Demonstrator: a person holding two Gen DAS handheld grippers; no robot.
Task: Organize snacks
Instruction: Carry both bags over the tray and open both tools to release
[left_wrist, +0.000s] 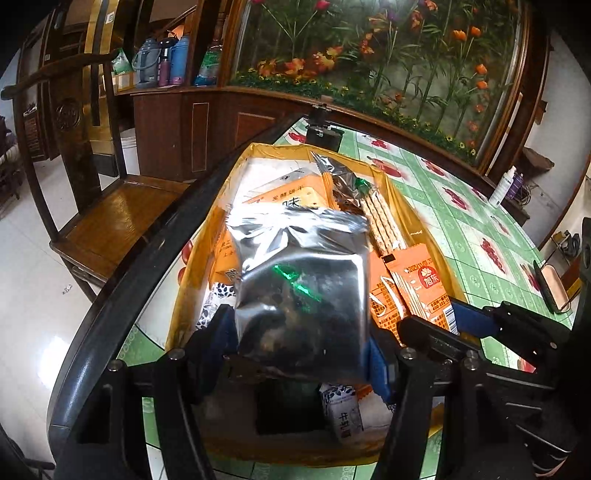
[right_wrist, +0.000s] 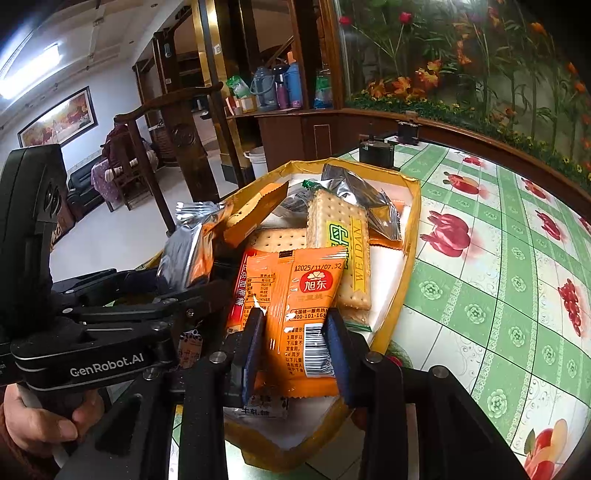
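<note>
The left gripper (left_wrist: 299, 350) has its jaws clamped on a silver packet (left_wrist: 303, 280), held over the yellow box (left_wrist: 413, 218) of snacks. Just beside it, the right gripper (right_wrist: 295, 347) has its jaws closed on an orange packet (right_wrist: 295, 295) above the same box, which stands on the green checked surface (right_wrist: 498, 277).

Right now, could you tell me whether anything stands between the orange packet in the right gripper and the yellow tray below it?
Nothing visible does. The right gripper holds the orange packet directly over the yellow tray; only cracker packs already lying inside are beneath it.
</note>
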